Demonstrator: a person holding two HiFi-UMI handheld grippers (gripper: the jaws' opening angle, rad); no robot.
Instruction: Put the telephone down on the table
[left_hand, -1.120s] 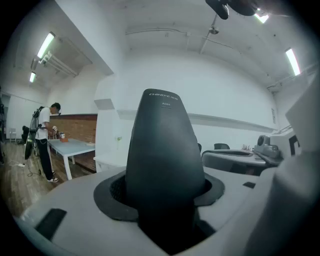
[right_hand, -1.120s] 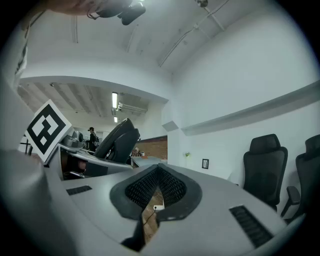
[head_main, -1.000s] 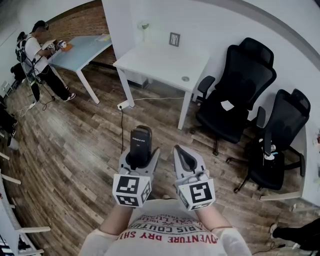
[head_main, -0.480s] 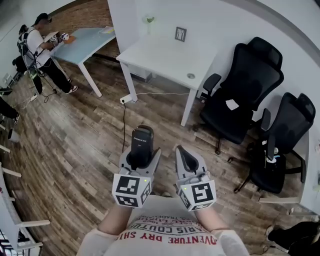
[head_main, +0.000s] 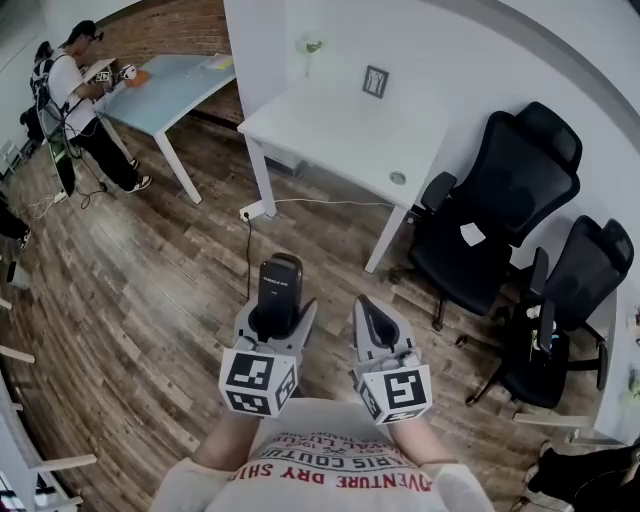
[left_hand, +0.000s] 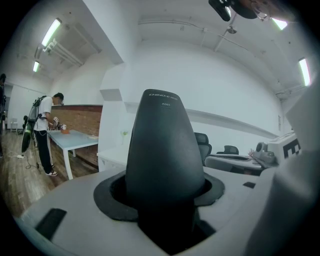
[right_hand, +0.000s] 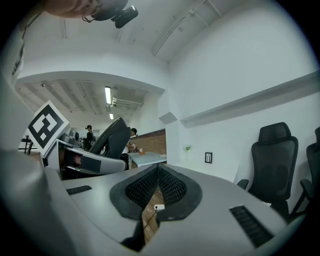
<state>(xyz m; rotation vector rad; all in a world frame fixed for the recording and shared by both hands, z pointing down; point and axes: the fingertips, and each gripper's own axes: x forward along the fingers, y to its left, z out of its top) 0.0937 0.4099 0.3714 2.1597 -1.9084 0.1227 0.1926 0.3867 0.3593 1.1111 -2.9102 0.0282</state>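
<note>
The telephone (head_main: 279, 288) is a black cordless handset that stands upright between the jaws of my left gripper (head_main: 278, 318), which is shut on its lower part. In the left gripper view the telephone (left_hand: 162, 150) fills the middle and hides the gap of the left gripper (left_hand: 165, 200). My right gripper (head_main: 372, 322) is beside it at the same height, shut, with nothing in it. In the right gripper view the pads of the right gripper (right_hand: 158, 172) meet at the tip and the telephone (right_hand: 112, 137) shows at the left. Both are held over the wooden floor, short of the white table (head_main: 340, 130) ahead.
Two black office chairs (head_main: 500, 190) (head_main: 570, 290) stand to the right of the white table. A power strip (head_main: 252, 211) with a cable lies on the floor by the table's leg. At the far left a person (head_main: 70, 95) works at a blue table (head_main: 175, 80).
The head view has drifted, so the table and chairs sit a little further right and lower in it. Both grippers keep the same stance and the telephone stays in the left one.
</note>
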